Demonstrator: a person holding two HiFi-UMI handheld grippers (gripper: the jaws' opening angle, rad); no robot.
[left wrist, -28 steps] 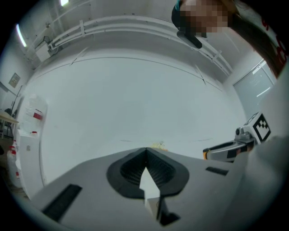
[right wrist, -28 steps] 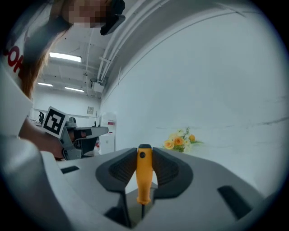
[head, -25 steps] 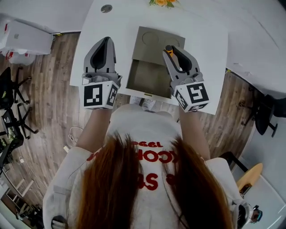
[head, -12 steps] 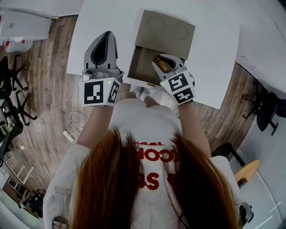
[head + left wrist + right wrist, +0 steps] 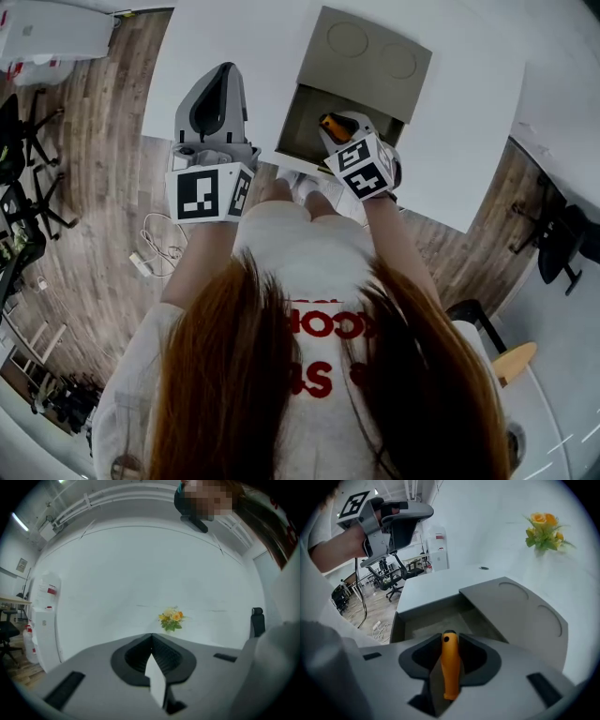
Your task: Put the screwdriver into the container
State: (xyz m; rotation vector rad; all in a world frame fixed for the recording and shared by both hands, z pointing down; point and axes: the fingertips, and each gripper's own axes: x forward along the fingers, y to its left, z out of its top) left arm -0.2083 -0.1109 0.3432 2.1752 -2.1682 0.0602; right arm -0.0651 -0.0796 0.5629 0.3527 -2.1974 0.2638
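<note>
An olive-grey container (image 5: 307,133) lies open on the white table (image 5: 246,37), its lid (image 5: 367,54) slid to the far side. My right gripper (image 5: 335,123) hangs tilted over the open compartment (image 5: 436,617). The orange-handled screwdriver (image 5: 450,665) lies between its jaws, handle end (image 5: 331,123) pointing at the opening. The jaws are opening, and the pads still touch the handle. My left gripper (image 5: 223,75) hovers over the table's near left edge, left of the container, shut and empty. In its own view the left gripper (image 5: 151,637) faces a white wall.
A small bunch of yellow flowers (image 5: 543,529) stands at the back of the table beyond the lid (image 5: 515,613). Wooden floor lies to the left with office chairs (image 5: 19,216) and a cable (image 5: 152,255). A white cabinet (image 5: 56,33) stands far left.
The right gripper has come back toward me and down, from over the lid to over the open compartment, still carrying the screwdriver. The left gripper has hardly moved.
</note>
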